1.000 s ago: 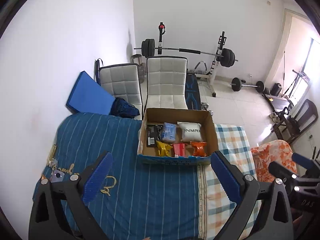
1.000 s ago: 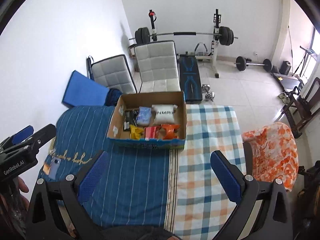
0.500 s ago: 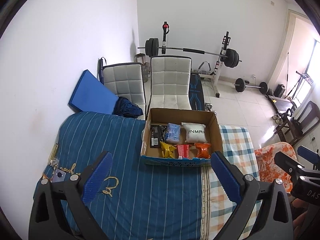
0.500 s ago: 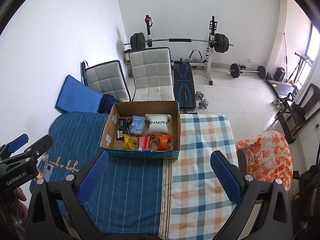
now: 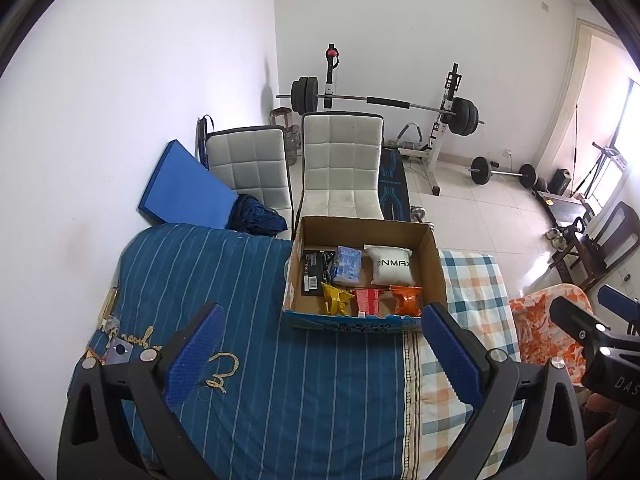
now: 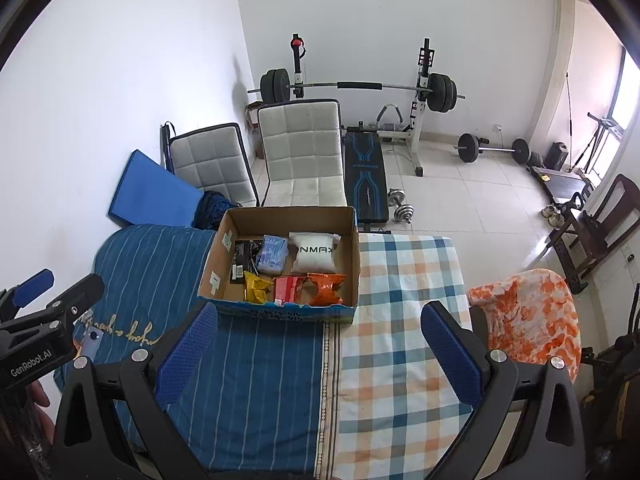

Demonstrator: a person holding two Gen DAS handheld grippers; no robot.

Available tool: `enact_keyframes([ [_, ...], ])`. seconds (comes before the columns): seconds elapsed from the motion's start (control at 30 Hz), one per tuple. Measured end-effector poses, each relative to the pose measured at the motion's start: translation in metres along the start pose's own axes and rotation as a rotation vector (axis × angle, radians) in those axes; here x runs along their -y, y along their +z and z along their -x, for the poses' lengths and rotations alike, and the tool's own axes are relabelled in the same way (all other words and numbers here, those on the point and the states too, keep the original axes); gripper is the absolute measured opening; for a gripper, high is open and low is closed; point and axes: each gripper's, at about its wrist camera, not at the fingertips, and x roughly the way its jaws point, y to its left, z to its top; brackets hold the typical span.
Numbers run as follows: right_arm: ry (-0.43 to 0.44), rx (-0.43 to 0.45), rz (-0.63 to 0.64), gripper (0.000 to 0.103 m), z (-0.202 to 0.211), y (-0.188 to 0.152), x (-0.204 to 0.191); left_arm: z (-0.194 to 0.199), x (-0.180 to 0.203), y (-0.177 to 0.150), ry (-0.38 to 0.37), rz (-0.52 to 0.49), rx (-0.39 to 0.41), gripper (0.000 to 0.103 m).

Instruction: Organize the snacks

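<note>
from the left wrist view, the left claw (image 5: 320,344) is wide apart and holds nothing. it hangs over the bed with the blue striped cover (image 5: 240,280). just past it sits the brown cardboard box (image 5: 434,256). inside are a yellow snack bag (image 5: 335,303), a red snack pack (image 5: 367,300), an orange snack bag (image 5: 406,299), a white pillow bag (image 5: 390,270), a light blue pack (image 5: 347,264) and a black pack (image 5: 314,272).

from the right wrist view, the right claw (image 6: 320,344) is wide apart and empty too, over the checked cloth (image 6: 400,320). no loose snacks show on the bed. i think the sorting has not started, or only lining up inside the box is left.
</note>
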Motion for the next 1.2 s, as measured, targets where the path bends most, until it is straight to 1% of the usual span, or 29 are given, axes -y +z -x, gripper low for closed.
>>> enact_keyframes([
  [1.2,-0.004,0.011,0.021,0.103,-0.0001,0.0059,-0.0046,-0.0046,-0.0012,-0.0028,0.014,0.007,-0.003,0.101],
])
